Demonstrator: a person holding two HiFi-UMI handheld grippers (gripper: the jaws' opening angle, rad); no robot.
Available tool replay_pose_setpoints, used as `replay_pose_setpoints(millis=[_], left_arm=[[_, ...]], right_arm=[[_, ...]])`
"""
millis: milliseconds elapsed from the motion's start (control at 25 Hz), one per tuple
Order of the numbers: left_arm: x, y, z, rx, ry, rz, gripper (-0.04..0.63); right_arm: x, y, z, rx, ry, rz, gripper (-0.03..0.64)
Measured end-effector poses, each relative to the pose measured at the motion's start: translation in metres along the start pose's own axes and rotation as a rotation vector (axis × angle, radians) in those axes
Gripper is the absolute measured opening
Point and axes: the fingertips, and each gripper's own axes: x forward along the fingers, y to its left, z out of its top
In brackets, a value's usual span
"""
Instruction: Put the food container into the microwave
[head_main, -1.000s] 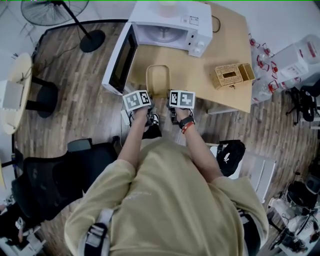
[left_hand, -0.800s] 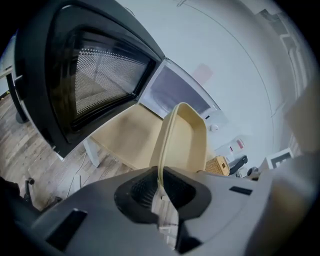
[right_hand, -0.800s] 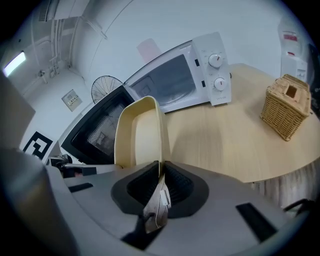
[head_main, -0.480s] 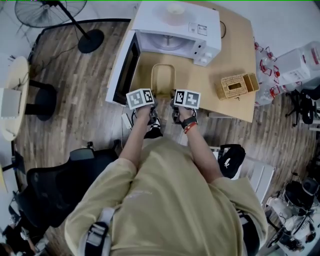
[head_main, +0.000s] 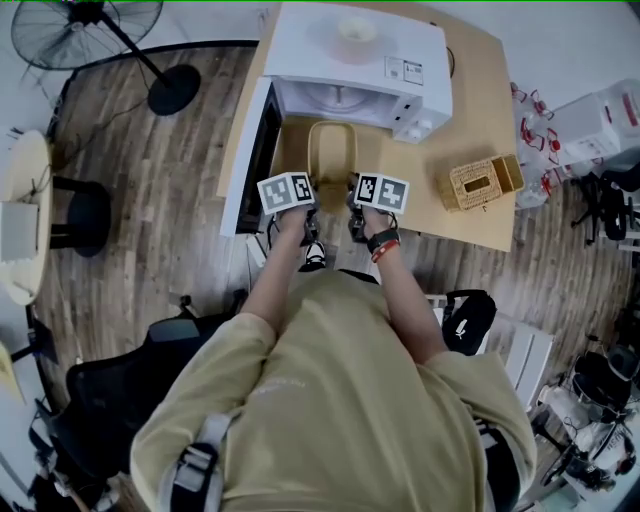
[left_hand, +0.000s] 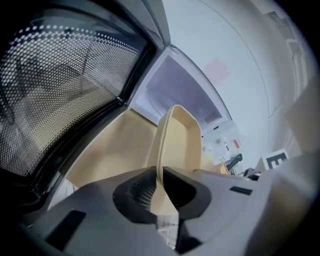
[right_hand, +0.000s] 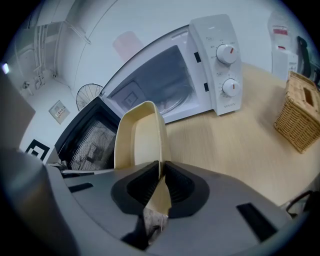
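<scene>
A beige food container (head_main: 332, 152) hangs over the wooden table just in front of the white microwave (head_main: 350, 55), whose door (head_main: 250, 150) stands open to the left. My left gripper (head_main: 306, 199) is shut on the container's near left rim (left_hand: 161, 160). My right gripper (head_main: 358, 200) is shut on its near right rim (right_hand: 159, 165). The container (left_hand: 180, 145) looks empty and points toward the microwave cavity (right_hand: 155, 85). In the right gripper view the container (right_hand: 137, 140) lies between me and the open door (right_hand: 87, 137).
A wicker box (head_main: 483, 181) sits on the table (head_main: 440, 150) right of the microwave. The microwave's control knobs (right_hand: 227, 52) face me. A pink cup (head_main: 352, 38) stands on top of the microwave. A floor fan (head_main: 90, 25) and black chairs (head_main: 110, 400) stand to the left.
Both grippers have carried the container forward, closer to the microwave's open cavity. The grip on both rims is unchanged.
</scene>
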Motion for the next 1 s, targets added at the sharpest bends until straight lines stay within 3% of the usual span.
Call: replay_pose_setpoints(millis=[440,1000], left_arm=[[0.016,-0.017,0.041,0.025,-0.015,-0.077,0.046],[0.052,-0.026,0.106,0.013,-0.071,-0.114,0.048]], right_arm=[[0.008,-0.005,0.044,0.071,-0.101,-0.071,0.044],[0.045,-0.013,0.104,0.117,-0.138,-0.032,0.044]])
